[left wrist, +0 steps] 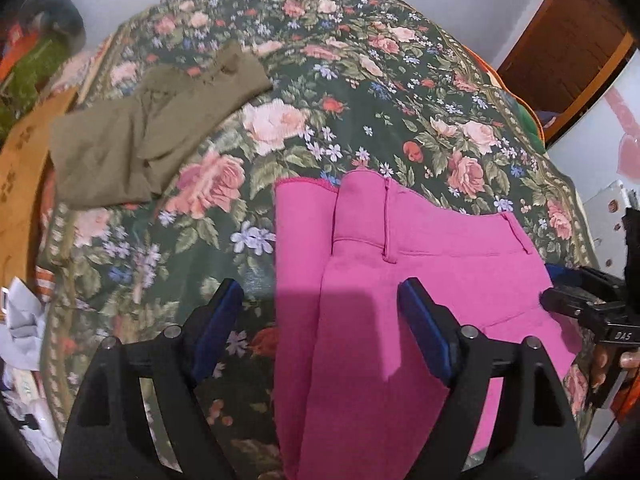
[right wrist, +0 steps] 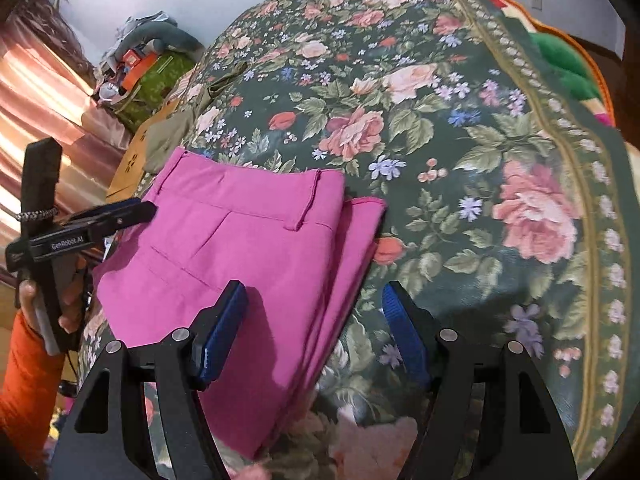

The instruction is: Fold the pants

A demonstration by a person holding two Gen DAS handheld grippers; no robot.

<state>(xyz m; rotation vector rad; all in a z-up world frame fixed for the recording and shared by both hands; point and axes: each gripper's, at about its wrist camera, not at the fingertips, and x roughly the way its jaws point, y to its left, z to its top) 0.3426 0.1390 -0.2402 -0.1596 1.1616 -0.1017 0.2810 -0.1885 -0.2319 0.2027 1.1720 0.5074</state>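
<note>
Pink pants (left wrist: 400,280) folded on floral bedspread (left wrist: 360,80); both tools (left wrist: 320,320) (right wrist: 312,316) spread wide, hold nothing.

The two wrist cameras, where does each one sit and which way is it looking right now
Left wrist: sits on the left gripper, looking forward across the floral bedspread at the pink pants and olive pants; its own open jaws show, plus the right gripper at right.
Right wrist: sits on the right gripper, looking across the same bedspread; its open jaws straddle the pink pants' edge, with the left gripper and the left hand at left.
Shared: pink pants, bedspread, each other's gripper.
</note>
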